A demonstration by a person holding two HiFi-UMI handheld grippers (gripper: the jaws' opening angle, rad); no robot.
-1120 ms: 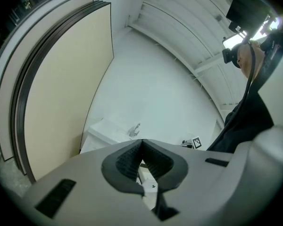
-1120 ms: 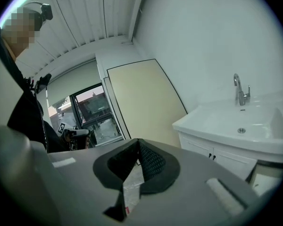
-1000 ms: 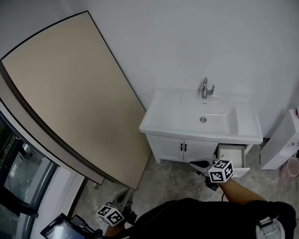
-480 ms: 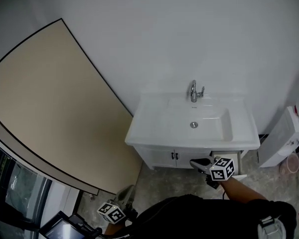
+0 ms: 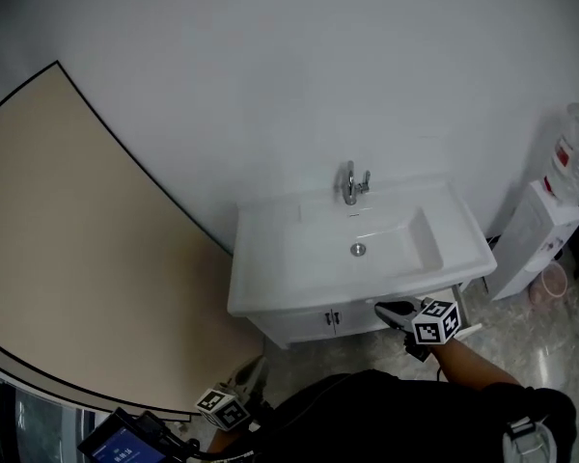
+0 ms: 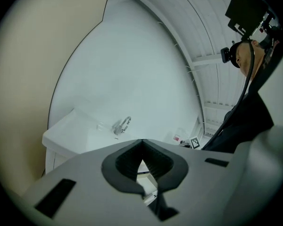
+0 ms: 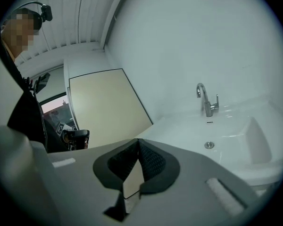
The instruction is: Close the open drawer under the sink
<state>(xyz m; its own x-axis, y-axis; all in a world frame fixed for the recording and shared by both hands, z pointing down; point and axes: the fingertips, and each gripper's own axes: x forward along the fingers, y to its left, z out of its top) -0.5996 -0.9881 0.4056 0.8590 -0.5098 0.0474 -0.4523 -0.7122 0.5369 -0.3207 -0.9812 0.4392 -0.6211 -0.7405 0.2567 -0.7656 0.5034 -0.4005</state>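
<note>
Evidently the closing push is yet to land. From the head view, the sink [image 5: 270, 283] stands against the wall. The drawer [image 5: 469, 331] juts out beneath its right end, with only a sliver of white front showing past the basin rim. The right gripper [image 5: 386, 310] hovers just in front of that end of the cabinet, near the drawer, probably so its tips can shove the front inward. The left gripper [image 5: 255, 368] hangs low and well apart, seemingly with no part in this.

The left gripper view shows its jaws pressed together on nothing (the faucet [image 6: 122, 125] sits far beyond them).

The right gripper view shows jaws likewise together and empty, which suits pushing rather than grasping. They point across the basin toward a beige panel [image 7: 108, 107], and the drawer lies below this camera's sight
</note>
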